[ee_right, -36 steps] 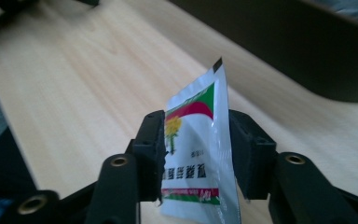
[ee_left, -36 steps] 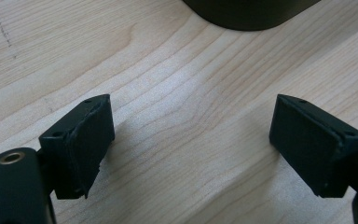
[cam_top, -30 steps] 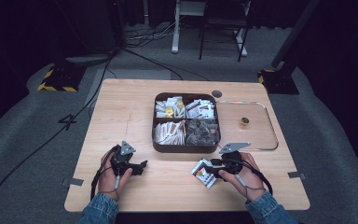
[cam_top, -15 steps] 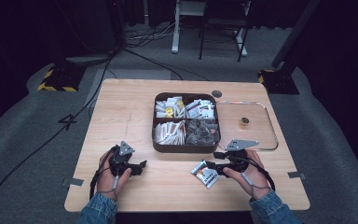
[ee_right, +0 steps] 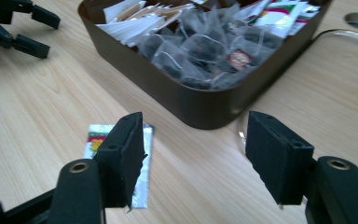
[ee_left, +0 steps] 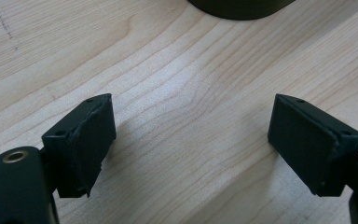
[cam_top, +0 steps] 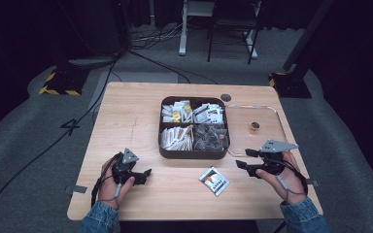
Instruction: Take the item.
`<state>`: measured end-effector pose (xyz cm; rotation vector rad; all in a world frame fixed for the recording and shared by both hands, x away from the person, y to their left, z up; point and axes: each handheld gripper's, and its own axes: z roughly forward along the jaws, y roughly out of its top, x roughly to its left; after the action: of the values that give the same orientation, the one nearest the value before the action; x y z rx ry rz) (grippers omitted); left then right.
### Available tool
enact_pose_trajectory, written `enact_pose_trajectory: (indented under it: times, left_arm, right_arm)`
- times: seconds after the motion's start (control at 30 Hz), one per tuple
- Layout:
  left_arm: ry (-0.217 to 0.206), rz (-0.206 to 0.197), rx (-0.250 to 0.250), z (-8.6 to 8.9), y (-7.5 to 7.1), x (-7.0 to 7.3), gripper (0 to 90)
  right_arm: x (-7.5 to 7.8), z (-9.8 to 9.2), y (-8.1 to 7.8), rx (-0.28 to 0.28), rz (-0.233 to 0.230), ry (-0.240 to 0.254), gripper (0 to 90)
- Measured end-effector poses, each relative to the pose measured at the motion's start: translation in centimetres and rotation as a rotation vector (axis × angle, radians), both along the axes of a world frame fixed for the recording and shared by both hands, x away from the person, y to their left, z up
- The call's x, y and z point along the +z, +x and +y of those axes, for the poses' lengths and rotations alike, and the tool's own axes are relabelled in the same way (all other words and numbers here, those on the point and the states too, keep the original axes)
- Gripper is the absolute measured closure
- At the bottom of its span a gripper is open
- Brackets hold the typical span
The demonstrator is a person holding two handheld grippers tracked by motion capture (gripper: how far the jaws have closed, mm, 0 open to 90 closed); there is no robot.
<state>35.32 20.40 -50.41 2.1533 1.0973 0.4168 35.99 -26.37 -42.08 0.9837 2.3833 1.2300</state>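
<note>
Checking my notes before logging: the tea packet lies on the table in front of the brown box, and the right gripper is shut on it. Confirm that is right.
One part is wrong. The tea packet does lie on the table in front of the brown box, but the right gripper is not shut on it: its fingers have just been opening, with nothing between them. The high view and the right gripper view show the packet lying free.

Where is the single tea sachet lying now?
In the high view the tea sachet lies flat on the table, just in front of the brown box, left of the right tongs.
</note>
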Motion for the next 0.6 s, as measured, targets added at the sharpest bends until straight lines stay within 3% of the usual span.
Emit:
enact_pose_trajectory:
  times: [0.17,0.3,0.6]
  left_arm:
    - [0.000,0.000,-0.004,0.0,0.0,0.0,15.3]
    - [-0.001,0.007,-0.011,0.1,0.1,0.0,15.2]
    - [0.004,0.006,-0.015,0.1,0.2,0.0,14.6]
  right_arm:
    - [0.2,-1.6,0.0,-0.025,-0.018,-0.017,35.3]
    - [0.0,-2.8,-0.3,-0.044,-0.026,-0.058,33.9]
    - [-1.3,-5.3,-0.1,-0.096,0.006,-0.106,32.4]
